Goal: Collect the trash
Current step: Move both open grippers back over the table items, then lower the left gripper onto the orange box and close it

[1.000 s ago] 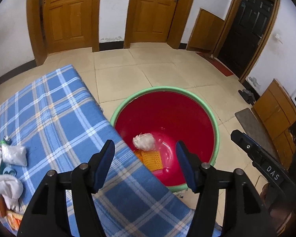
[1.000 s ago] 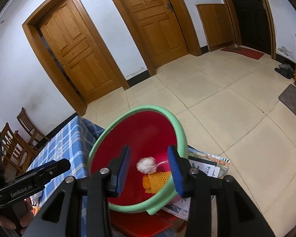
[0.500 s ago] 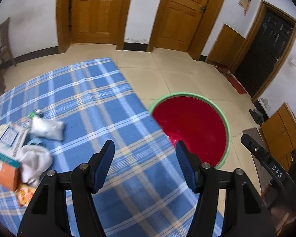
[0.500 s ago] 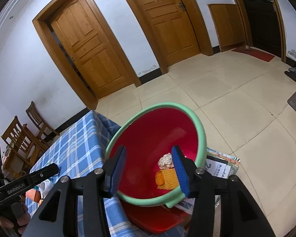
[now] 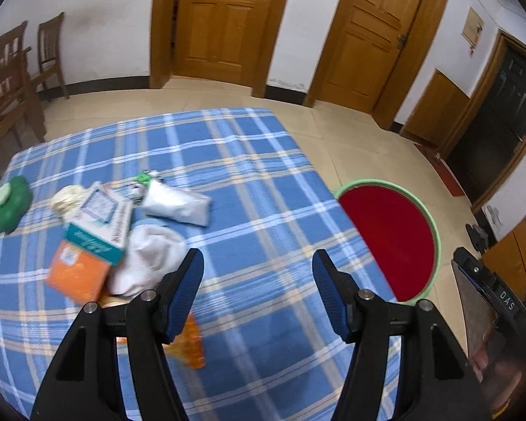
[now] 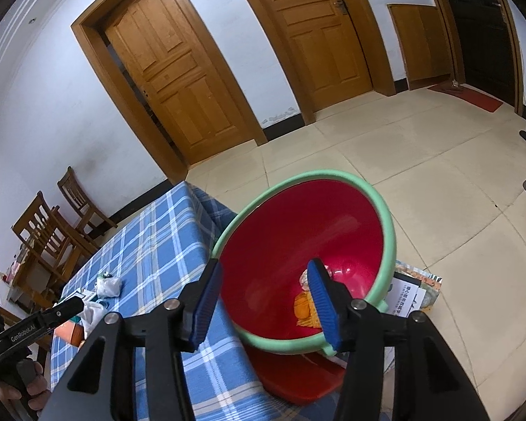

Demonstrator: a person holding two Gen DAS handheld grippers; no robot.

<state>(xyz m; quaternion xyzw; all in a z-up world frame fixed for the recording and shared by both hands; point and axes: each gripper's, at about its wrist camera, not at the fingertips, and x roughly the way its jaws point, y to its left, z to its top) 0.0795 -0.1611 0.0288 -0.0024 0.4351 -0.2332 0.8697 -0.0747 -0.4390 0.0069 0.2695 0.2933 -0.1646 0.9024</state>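
Hovering over the blue checked table [image 5: 256, 189], the left gripper [image 5: 257, 280] is keeping its fingers [image 5: 189, 280] spread with nothing between them. Trash is lying in a heap at its left: a teal and white box [image 5: 100, 224], an orange packet [image 5: 79, 275], a white cloth [image 5: 147, 256] and a white bag [image 5: 177, 205]. Beside the table, the right gripper [image 6: 263, 301] is opening its empty fingers above the red basin [image 6: 291, 245], where an orange wrapper [image 6: 303, 310] is lying.
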